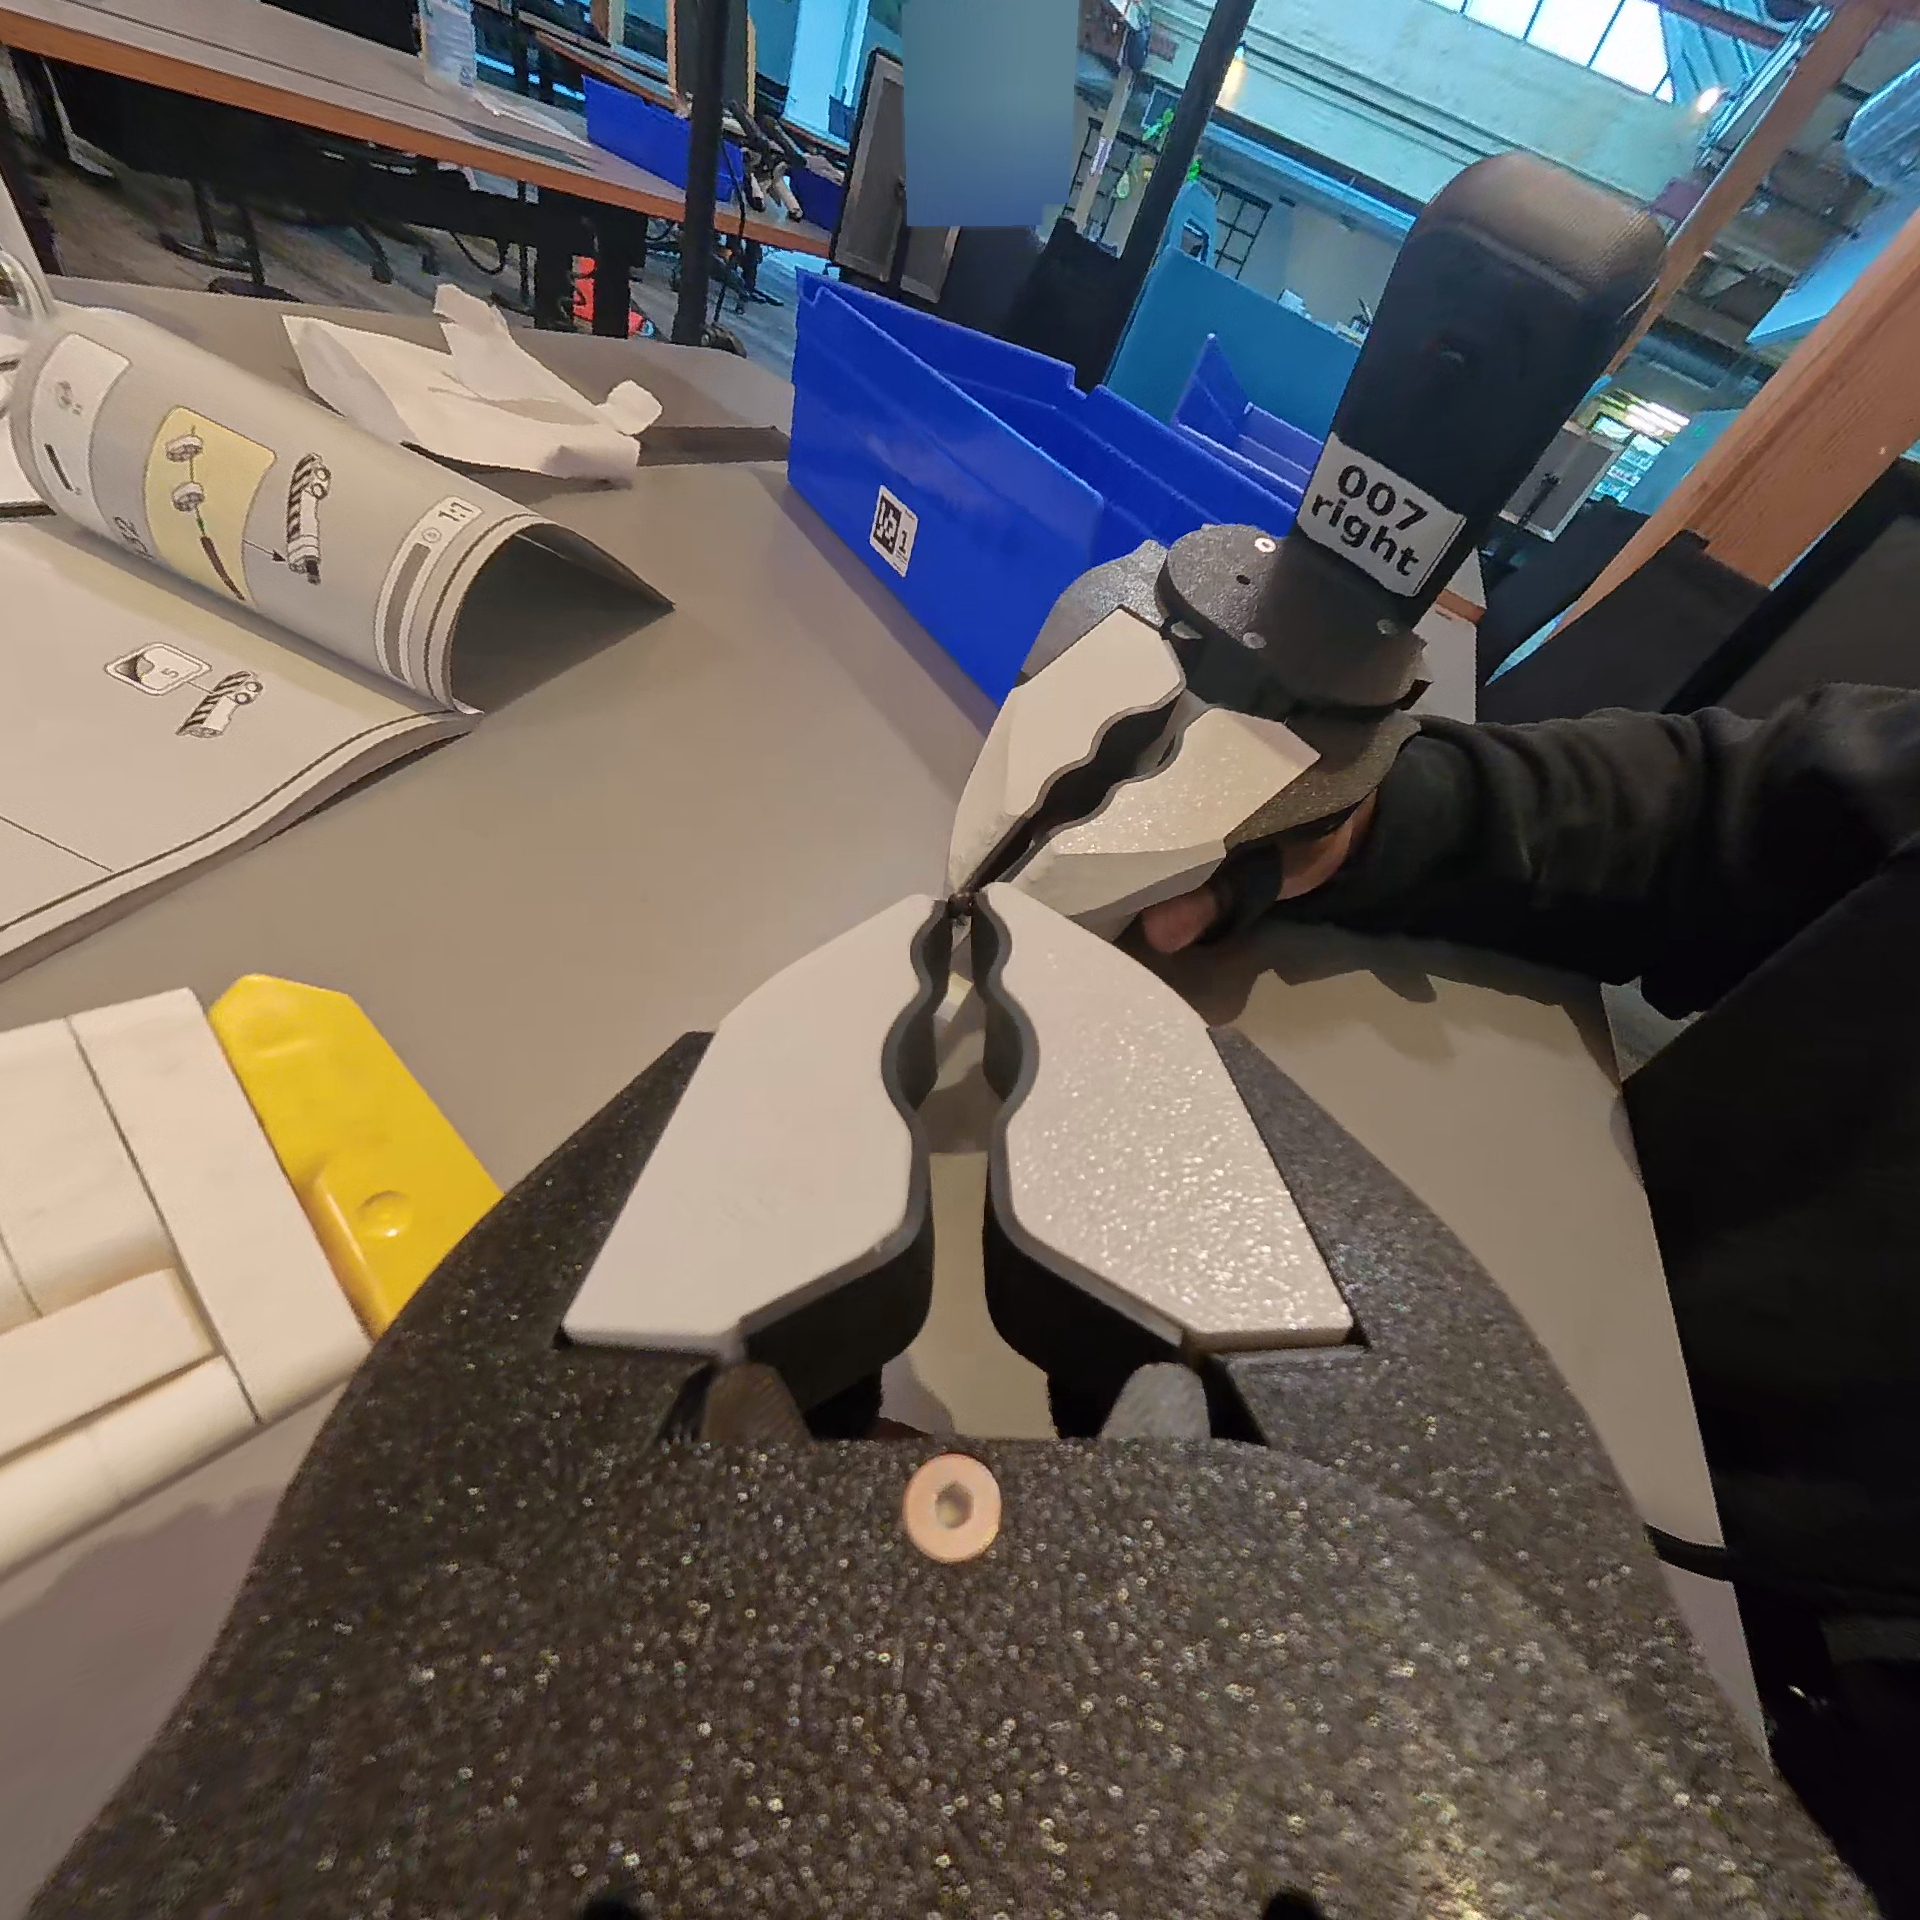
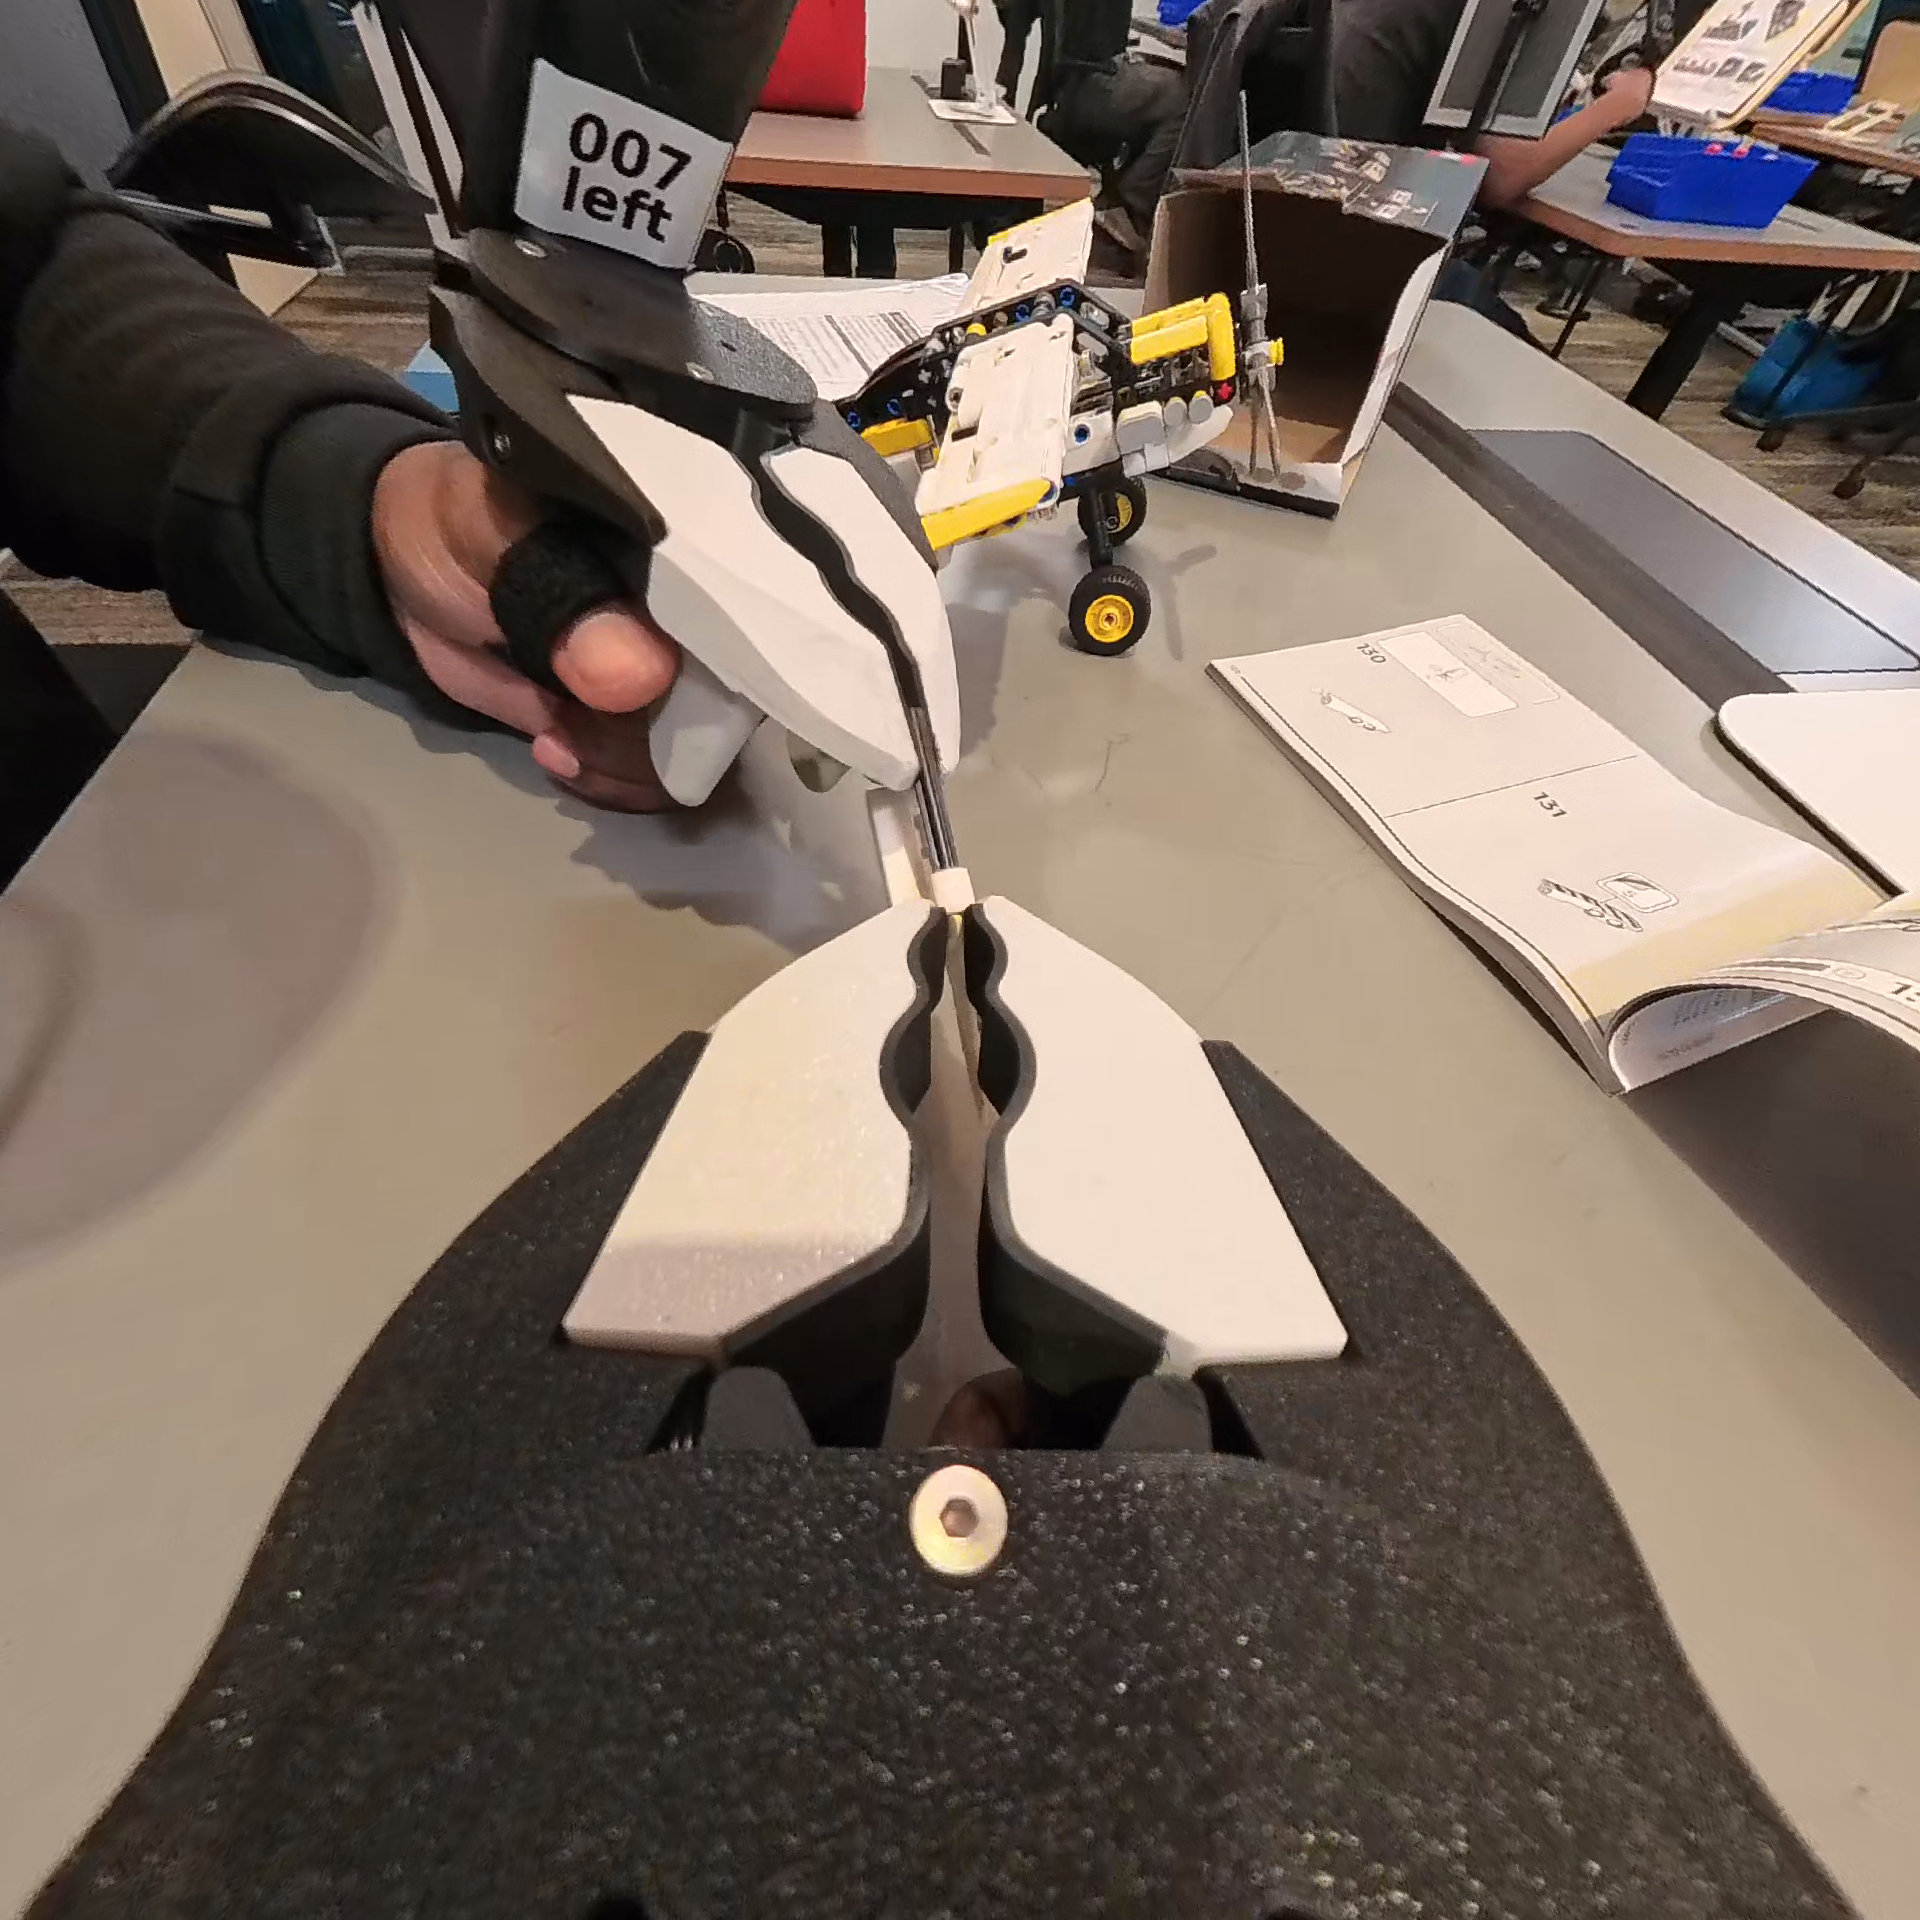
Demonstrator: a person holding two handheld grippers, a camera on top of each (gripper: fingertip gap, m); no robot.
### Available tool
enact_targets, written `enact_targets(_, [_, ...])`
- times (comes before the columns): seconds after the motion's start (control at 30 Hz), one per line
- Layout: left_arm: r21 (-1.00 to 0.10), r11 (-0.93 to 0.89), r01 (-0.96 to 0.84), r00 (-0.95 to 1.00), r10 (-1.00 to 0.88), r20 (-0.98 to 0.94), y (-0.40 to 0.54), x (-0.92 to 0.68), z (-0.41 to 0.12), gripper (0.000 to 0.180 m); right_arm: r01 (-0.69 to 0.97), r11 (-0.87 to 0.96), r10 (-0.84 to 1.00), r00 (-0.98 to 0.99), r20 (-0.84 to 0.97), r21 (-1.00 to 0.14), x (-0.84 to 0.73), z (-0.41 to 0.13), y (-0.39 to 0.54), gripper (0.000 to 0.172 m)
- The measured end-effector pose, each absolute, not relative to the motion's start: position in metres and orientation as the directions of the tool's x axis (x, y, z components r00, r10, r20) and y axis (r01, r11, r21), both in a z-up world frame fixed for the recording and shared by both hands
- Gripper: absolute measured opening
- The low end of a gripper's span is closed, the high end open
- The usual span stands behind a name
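Two tongs meet tip to tip over the grey counter (image 2: pixel 1195 831). The left tongs (image 2: pixel 928 764) are clamped on one thin black axle (image 2: pixel 935 821); the right tongs (image 2: pixel 956 914) are clamped on the small white bush (image 2: pixel 952 889) at its end. One white-and-yellow model plane (image 2: pixel 1049 436) stands at 12 o'clock, one open instruction booklet (image 2: pixel 1538 821) at 2 o'clock, one cardboard box (image 2: pixel 1309 312) beyond.

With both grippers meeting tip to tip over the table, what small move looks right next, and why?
Probably ease the right gripper forward along the black rod. The left gripper pinches that rod, and its end sits in the small white piece at the right gripper's tips, so more seating seems likely.
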State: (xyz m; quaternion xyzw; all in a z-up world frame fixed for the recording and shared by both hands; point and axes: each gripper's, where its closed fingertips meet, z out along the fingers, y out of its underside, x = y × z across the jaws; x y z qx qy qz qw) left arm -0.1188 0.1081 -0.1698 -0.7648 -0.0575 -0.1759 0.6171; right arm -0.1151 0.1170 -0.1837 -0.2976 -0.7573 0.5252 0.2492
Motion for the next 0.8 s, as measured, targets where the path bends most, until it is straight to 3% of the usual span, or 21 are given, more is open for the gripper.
enact_targets(0.8, [-0.911, -0.275, 0.306, 0.931, -0.115, 0.347, 0.109, -0.119, -0.176, 0.004, 0.195, 0.398, 0.702, -0.694, 0.161, -0.897, -0.118, -0.199, 0.115, 0.007])
